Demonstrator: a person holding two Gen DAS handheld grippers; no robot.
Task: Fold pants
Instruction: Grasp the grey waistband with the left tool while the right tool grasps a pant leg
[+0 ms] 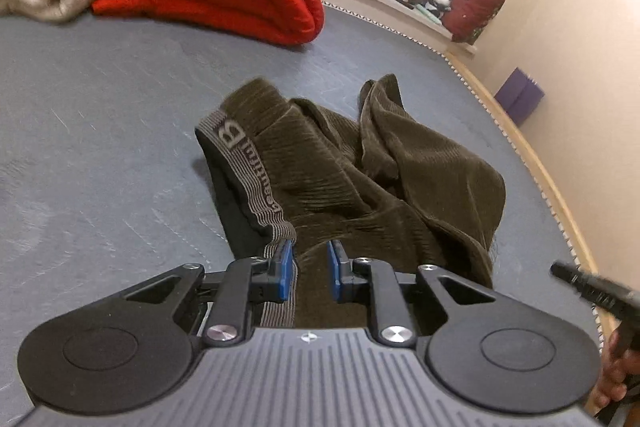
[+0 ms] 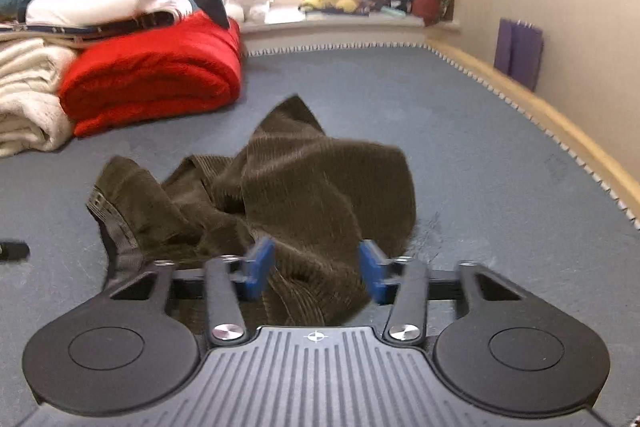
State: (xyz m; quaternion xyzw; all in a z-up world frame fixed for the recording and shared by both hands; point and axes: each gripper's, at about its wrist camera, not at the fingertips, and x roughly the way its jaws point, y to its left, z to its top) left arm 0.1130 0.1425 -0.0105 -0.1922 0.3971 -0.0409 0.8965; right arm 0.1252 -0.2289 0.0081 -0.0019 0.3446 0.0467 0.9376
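Left wrist view: my left claw (image 1: 311, 269) and right claw (image 2: 316, 267) gape apart over crumpled pants (image 1: 344, 171) on the bed (image 1: 100, 147). Pinching several bunched layers could fold them crooked.

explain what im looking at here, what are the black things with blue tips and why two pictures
Each picture comes from a camera mounted on a hand-held claw; a person holds one in each hand. The blue tips are the finger pads. One view looks along the left claw, the other along the right claw. Both are open, with cloth between the pads but nothing pinched. On the grey bed lie crumpled brown pants, striped waistband showing. Behind is a folded red blanket.
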